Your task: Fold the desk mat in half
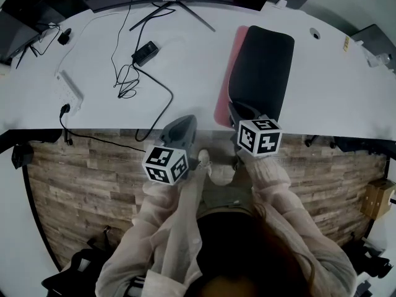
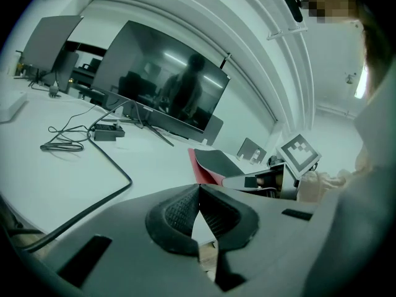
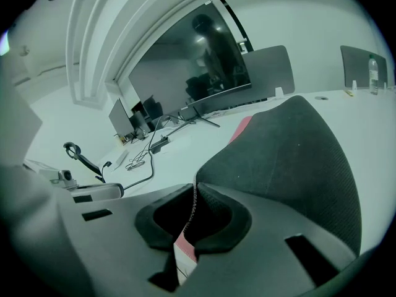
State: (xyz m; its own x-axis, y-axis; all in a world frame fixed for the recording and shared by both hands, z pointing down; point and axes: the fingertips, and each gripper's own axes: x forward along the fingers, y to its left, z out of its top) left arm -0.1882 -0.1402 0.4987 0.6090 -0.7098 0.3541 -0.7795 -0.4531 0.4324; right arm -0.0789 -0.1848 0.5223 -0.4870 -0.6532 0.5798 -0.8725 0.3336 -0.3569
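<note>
Right hand-held gripper (image 3: pixel 195 189) clamped on one desk mat (image 3: pixel 291 159), left hand-held gripper (image 2: pixel 199 192) closed, empty, one monitor (image 2: pixel 161 85)

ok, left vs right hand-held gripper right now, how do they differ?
The right hand-held gripper pinches the near edge of the desk mat; the left hand-held gripper holds nothing. The right is at the mat; the left is off to its left, not touching it. Both have jaws together.

Black desk mat (image 1: pixel 263 67), near edge raised
</note>
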